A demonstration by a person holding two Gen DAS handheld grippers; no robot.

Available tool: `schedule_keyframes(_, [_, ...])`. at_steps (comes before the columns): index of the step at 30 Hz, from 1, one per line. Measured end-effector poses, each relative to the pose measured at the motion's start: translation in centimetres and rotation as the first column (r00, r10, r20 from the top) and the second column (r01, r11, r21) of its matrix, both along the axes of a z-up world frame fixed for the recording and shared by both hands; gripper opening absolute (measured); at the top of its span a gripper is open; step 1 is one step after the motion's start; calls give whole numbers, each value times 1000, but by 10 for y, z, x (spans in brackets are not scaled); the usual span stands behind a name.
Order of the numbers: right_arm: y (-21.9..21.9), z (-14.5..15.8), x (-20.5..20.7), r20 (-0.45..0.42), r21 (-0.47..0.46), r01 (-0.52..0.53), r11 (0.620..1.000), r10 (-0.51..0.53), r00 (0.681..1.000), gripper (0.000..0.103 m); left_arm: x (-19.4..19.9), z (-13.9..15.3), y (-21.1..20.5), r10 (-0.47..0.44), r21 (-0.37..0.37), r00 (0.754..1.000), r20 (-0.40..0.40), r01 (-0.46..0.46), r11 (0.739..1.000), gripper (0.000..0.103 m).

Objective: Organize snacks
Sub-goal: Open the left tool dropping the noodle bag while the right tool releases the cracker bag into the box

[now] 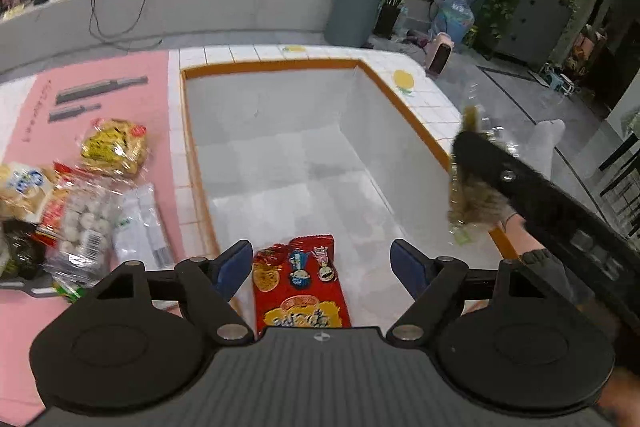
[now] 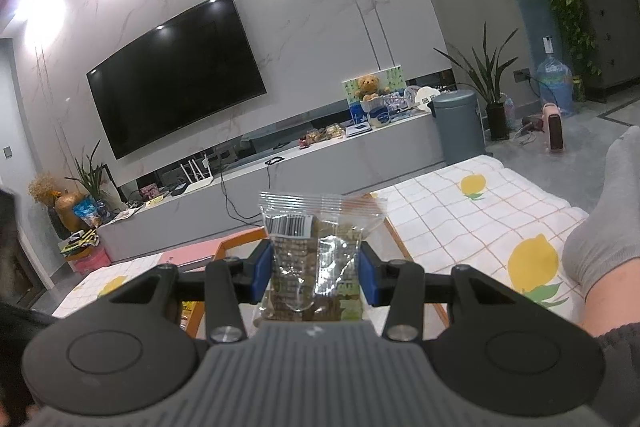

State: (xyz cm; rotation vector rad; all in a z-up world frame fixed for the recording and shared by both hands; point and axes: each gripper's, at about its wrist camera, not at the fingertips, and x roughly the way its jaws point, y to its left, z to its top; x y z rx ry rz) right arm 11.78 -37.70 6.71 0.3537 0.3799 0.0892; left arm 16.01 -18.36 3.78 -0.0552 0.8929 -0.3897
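A white box with an orange rim [image 1: 192, 155] fills the middle of the left wrist view. On its floor at the near end lies a red snack packet [image 1: 298, 287] with cartoon figures. My left gripper [image 1: 320, 263] hangs open above the packet, with its blue pads well clear of the packet's sides. My right gripper [image 2: 316, 267] is shut on a clear bag of brown snack pieces [image 2: 304, 223] with a barcode label, held upright. In the left wrist view that bag [image 1: 472, 203] hangs by the box's right rim in the right gripper [image 1: 464, 155].
Several snack packs lie on a pink mat [image 1: 132, 83] left of the box: a yellow pack [image 1: 114, 147], a clear pack of white balls [image 1: 84, 227] and a white packet [image 1: 140, 223]. A person's socked foot [image 2: 600, 227] rests on the lemon-print cloth [image 2: 460, 219] at right.
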Motion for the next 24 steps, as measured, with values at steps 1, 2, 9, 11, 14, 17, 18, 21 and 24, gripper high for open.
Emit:
schedule_keyframes(1, [0, -1, 1, -3, 6, 1, 1000, -1, 1000, 43, -6, 3, 4, 0, 6, 1000, 14, 0, 1000, 92])
schedule_keyframes(2, [0, -2, 2, -9, 13, 0, 1000, 0, 1000, 43, -11, 7, 7, -6, 10, 1000, 30, 6, 1000, 92])
schedule_keyframes(9, [20, -13, 13, -56, -13, -64, 998, 63, 996, 43, -37, 27, 35, -3, 34, 994, 106, -1, 999, 93])
schedule_keyframes(11, [28, -18, 16, -78, -27, -86, 996, 83, 993, 43, -40, 29, 44, 15, 31, 993, 114, -19, 999, 94])
schedule_keyframes(14, [39, -24, 20, -102, -65, -114, 991, 107, 989, 43, -42, 26, 59, 38, 26, 992, 121, -41, 999, 95])
schedule_keyframes(17, [50, -28, 23, -119, -107, -137, 985, 124, 985, 43, -38, 19, 67, 49, 49, 994, 103, -54, 997, 95])
schedule_keyframes(18, [53, -30, 25, -126, -127, -142, 982, 126, 984, 43, -37, 16, 70, 55, 51, 994, 96, -60, 997, 95])
schedule_keyframes(21, [62, -38, 32, -162, -173, -162, 971, 134, 978, 43, -35, 9, 77, 68, 41, 995, 71, -71, 997, 95])
schedule_keyframes(24, [69, -47, 40, -202, -195, -179, 964, 139, 969, 43, -34, 3, 83, 74, 28, 996, 43, -75, 997, 95])
